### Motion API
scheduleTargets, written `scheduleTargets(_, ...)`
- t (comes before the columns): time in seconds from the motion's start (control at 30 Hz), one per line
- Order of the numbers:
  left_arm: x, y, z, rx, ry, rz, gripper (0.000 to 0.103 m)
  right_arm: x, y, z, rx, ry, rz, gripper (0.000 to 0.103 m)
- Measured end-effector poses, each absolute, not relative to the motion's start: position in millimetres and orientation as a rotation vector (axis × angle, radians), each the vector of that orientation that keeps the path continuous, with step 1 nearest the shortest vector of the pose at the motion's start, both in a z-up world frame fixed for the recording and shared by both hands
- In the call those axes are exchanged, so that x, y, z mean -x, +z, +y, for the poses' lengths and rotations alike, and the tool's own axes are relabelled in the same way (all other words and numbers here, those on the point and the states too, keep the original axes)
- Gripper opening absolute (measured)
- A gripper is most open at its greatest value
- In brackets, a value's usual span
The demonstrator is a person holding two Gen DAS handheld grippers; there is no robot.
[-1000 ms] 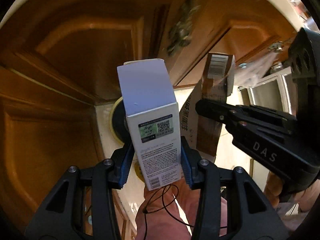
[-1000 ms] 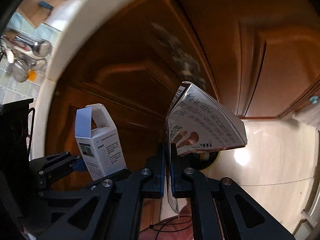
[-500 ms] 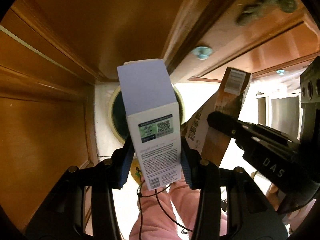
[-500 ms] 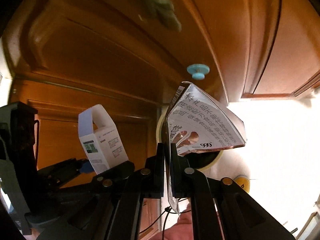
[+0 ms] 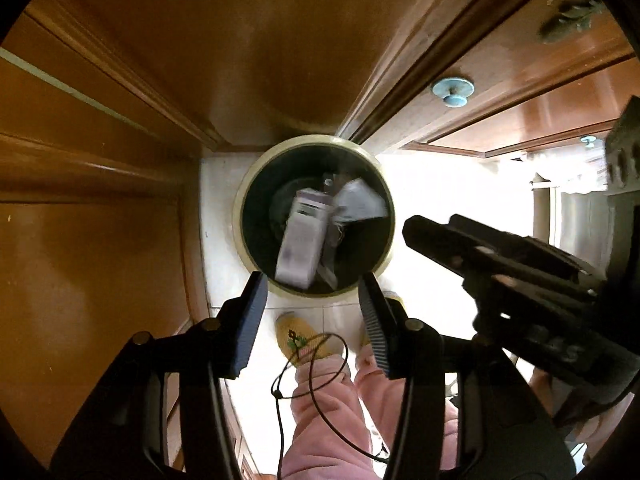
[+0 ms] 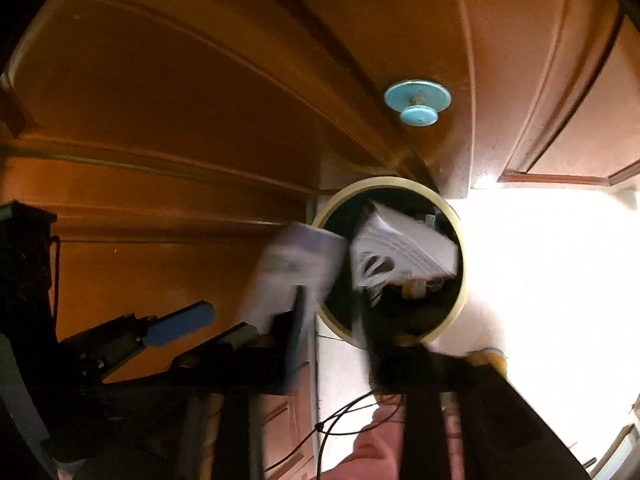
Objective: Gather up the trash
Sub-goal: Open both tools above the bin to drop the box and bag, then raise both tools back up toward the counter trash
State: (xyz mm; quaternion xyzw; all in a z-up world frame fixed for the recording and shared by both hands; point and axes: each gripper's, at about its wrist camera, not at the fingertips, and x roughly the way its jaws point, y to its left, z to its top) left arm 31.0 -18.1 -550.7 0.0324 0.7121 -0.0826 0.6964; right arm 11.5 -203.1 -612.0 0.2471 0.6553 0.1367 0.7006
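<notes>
A round bin with a cream rim (image 5: 240, 216) (image 6: 462, 240) stands on the pale floor against the wooden cabinets. A white carton (image 5: 302, 240) (image 6: 296, 268) and a folded printed packet (image 5: 358, 200) (image 6: 404, 244) are blurred in fall at the bin's mouth, free of any grip. My left gripper (image 5: 312, 312) hangs straight above the bin, its jaws opening with nothing between them. My right gripper (image 6: 332, 344), blurred, has its jaws opening too and holds nothing; from the left wrist it shows as a black body (image 5: 500, 264) at the right.
Brown wooden cabinet doors (image 5: 200, 40) with blue knobs (image 5: 453, 92) (image 6: 418, 100) close in behind and left of the bin. A person's pink trouser legs (image 5: 328, 412) and a yellow slipper (image 5: 296, 336) stand just below it. A thin black cable (image 5: 316, 380) dangles there.
Both grippers came down over the bin and spread their jaws. The white carton left the left gripper and the printed packet left the right one; both are dropping into the bin.
</notes>
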Motion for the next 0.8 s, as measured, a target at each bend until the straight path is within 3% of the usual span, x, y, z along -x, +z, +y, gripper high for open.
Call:
scheduleTargets(0.07,-28,-548,-24,-0.075,-0.182,1.590,0.047,-8,-607,-207,-0.557,0.283,1.436,0.062)
scheduleTargets(0.43,-2,-509,-23,-0.060,-0.170,1.554,0.047,6,-577,-215,-0.572,0.289,1.450,0.066)
scheduleTargets(0.57,7,-477,-23,-0.048,-0.164,1.544,0.047,16,-546,-214,-0.531,0.296,1.438,0.072)
scheduleTargets(0.8,25,-391,-26,-0.044,-0.181,1.481,0.047,36,-456,-215,-0.471,0.309,1.366,0.072)
